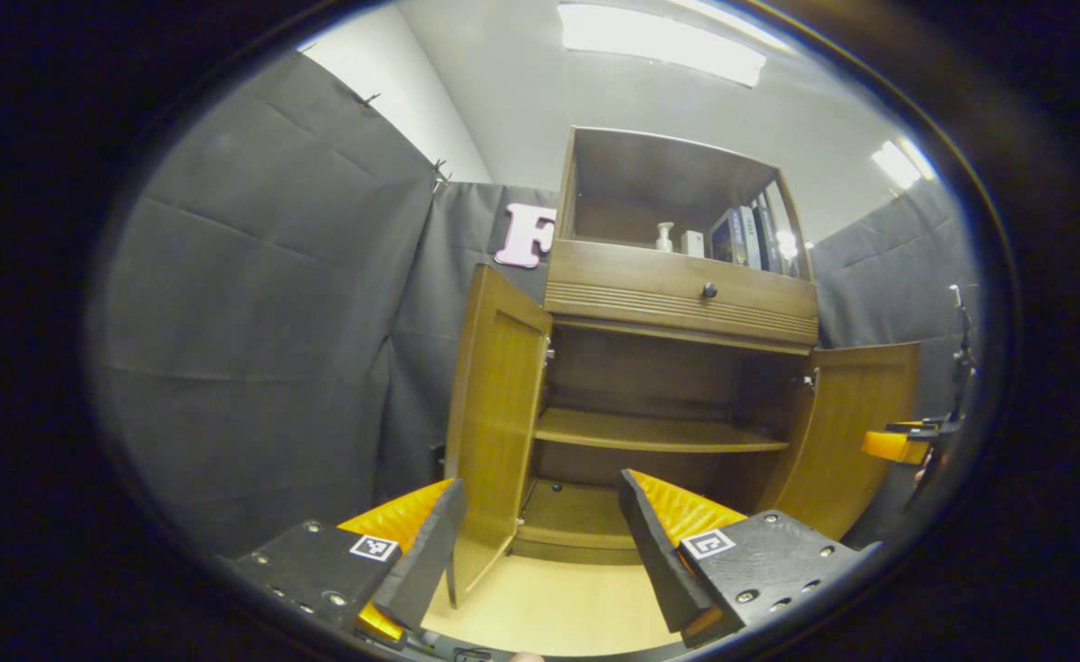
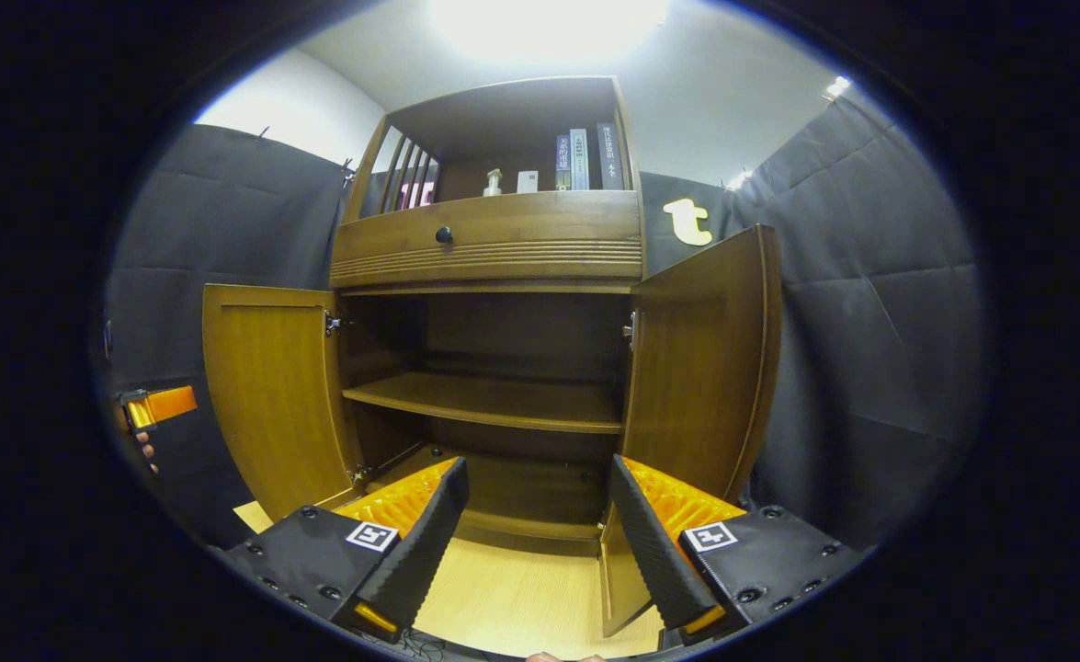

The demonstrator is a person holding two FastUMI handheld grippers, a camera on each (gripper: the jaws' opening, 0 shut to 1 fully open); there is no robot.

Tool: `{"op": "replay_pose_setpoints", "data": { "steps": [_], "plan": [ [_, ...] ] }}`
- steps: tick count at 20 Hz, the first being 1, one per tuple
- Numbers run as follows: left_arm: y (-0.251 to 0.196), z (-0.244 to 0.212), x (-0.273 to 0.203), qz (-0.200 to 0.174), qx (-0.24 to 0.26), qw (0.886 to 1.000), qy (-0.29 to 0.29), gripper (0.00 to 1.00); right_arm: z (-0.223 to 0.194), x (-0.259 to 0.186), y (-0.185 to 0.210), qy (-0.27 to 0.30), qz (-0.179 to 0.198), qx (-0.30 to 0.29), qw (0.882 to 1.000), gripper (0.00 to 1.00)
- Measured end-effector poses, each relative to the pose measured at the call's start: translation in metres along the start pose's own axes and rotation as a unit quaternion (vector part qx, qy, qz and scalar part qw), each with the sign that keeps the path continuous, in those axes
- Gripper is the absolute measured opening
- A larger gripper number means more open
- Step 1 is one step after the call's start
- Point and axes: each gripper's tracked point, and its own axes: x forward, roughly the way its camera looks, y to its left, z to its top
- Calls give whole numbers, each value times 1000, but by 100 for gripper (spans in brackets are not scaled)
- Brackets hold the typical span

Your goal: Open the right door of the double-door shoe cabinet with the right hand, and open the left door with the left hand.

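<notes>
The wooden shoe cabinet (image 1: 682, 303) (image 2: 489, 248) stands ahead with both lower doors swung wide. In the left gripper view, its left door (image 1: 498, 414) juts toward me and my left gripper (image 1: 541, 485) is open in front of it, the door's free edge showing just past the left finger (image 1: 425, 556). In the right gripper view, the right door (image 2: 705, 359) stands open; my right gripper (image 2: 538, 464) is open, holding nothing, its right finger (image 2: 650, 542) close before the door's lower corner. The left door (image 2: 273, 395) is also open there.
Inside are a middle shelf (image 2: 494, 400) and a bottom board. Above sit a drawer with a dark knob (image 2: 444, 235) and an open shelf with books (image 2: 579, 158) and a small bottle. Pale wood floor (image 2: 521, 598) lies in front; black cloth walls close both sides.
</notes>
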Motion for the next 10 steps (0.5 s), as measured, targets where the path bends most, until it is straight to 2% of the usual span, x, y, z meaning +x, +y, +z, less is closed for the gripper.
{"op": "replay_pose_setpoints", "data": {
  "steps": [2, 7, 10],
  "plan": [
    [-16, 5, -3, 16, -1, 1000, -5, 96, 3, -5, -3, 0, 21, 5, 1000, 96],
    [-53, 11, -18, 48, -30, 998, -11, 96, -2, -17, -27, 1, 19, 41, 999, 96],
    [-68, 12, -31, 57, -26, 998, -9, 96, -9, -25, -35, 3, 28, 60, 998, 95]
  ]
}}
